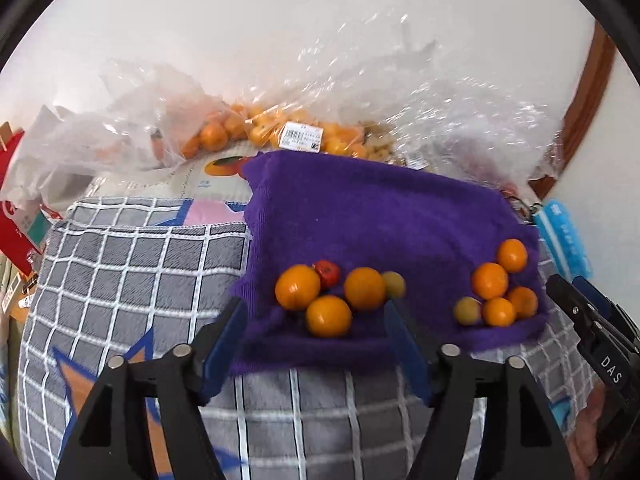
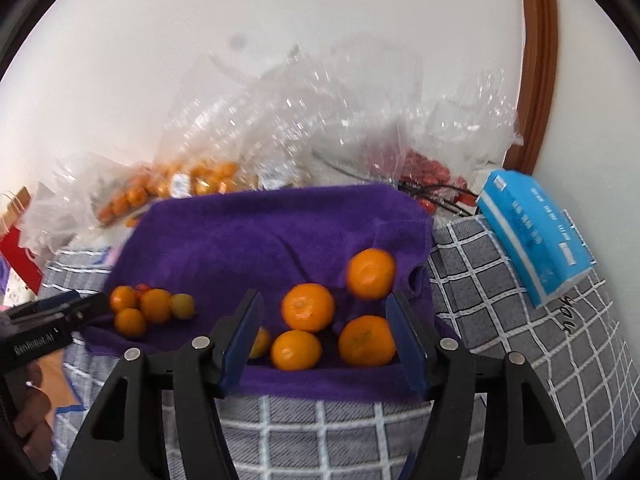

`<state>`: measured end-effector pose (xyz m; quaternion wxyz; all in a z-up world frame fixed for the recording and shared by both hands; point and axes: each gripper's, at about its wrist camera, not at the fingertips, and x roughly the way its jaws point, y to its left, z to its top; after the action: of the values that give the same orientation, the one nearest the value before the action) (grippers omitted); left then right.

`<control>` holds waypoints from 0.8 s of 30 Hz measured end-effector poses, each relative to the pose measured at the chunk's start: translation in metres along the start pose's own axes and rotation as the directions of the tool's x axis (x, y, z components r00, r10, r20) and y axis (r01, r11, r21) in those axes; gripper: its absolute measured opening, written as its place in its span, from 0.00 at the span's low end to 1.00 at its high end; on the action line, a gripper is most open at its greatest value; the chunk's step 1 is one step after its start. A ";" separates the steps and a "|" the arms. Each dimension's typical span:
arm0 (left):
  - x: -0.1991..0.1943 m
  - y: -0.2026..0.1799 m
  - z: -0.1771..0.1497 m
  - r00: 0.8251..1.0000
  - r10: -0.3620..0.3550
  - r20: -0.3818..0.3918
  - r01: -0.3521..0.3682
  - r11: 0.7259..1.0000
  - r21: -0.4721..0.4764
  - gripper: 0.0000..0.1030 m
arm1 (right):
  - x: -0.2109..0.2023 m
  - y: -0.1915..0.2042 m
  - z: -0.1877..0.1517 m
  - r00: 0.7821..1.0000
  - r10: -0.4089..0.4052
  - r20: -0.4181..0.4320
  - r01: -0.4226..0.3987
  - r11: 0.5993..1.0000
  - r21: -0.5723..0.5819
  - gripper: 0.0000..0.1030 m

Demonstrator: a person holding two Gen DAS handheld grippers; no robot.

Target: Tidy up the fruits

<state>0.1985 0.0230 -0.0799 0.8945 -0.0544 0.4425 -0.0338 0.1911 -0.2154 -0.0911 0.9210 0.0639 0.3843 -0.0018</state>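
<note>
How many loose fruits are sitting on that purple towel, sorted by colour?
On the purple towel:
Round orange citrus fruits: 7
Small yellow-green round fruits: 2
Small red round fruit: 1
Total: 10

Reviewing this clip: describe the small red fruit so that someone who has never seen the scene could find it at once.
Start at the purple towel spread over the grey checked cover. Two fruit clusters lie along its near edge; take the one in front of the left gripper. The red fruit sits at its back, the only red piece there, smaller than the oranges it touches.
</note>
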 end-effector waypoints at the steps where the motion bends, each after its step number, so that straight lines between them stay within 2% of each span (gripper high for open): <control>1: -0.009 -0.002 -0.004 1.000 -0.003 0.003 0.003 1.000 0.002 0.70 | -0.011 0.004 -0.001 1.000 -0.002 0.009 0.002 1.000 -0.007 0.67; 3: -0.027 -0.006 -0.013 1.000 -0.004 0.014 0.004 1.000 0.013 0.72 | -0.030 0.010 -0.004 1.000 -0.005 0.020 0.005 1.000 -0.019 0.67; 9: -0.084 -0.022 -0.042 0.993 0.055 0.101 -0.062 0.996 0.070 0.78 | -0.092 0.023 -0.022 0.997 -0.051 0.062 0.053 0.998 -0.036 0.67; 13: -0.116 -0.030 -0.063 0.988 0.055 0.143 -0.068 0.994 0.083 0.79 | -0.124 0.020 -0.035 0.998 -0.049 0.049 0.050 0.999 -0.018 0.67; 14: -0.123 -0.030 -0.067 0.987 0.052 0.151 -0.064 0.995 0.079 0.80 | -0.131 0.018 -0.039 0.997 -0.053 0.050 0.053 0.999 -0.008 0.69; 16: -0.138 -0.030 -0.078 0.984 0.044 0.170 -0.056 0.996 0.070 0.82 | -0.148 0.016 -0.048 0.996 -0.053 0.068 0.053 0.999 0.004 0.82; 19: -0.152 -0.033 -0.091 0.982 0.044 0.182 -0.059 0.995 0.076 0.83 | -0.173 0.013 -0.062 0.993 -0.067 0.098 0.067 0.998 0.002 0.91; 24: -0.169 -0.032 -0.109 0.979 0.047 0.198 -0.060 0.996 0.061 0.85 | -0.199 0.008 -0.079 0.989 -0.093 0.113 0.094 0.996 0.002 0.96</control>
<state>0.0093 0.0025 -0.0085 0.9356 -0.0157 0.3522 -0.0189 -0.0044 -0.2073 -0.0047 0.9403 0.0438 0.3341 -0.0479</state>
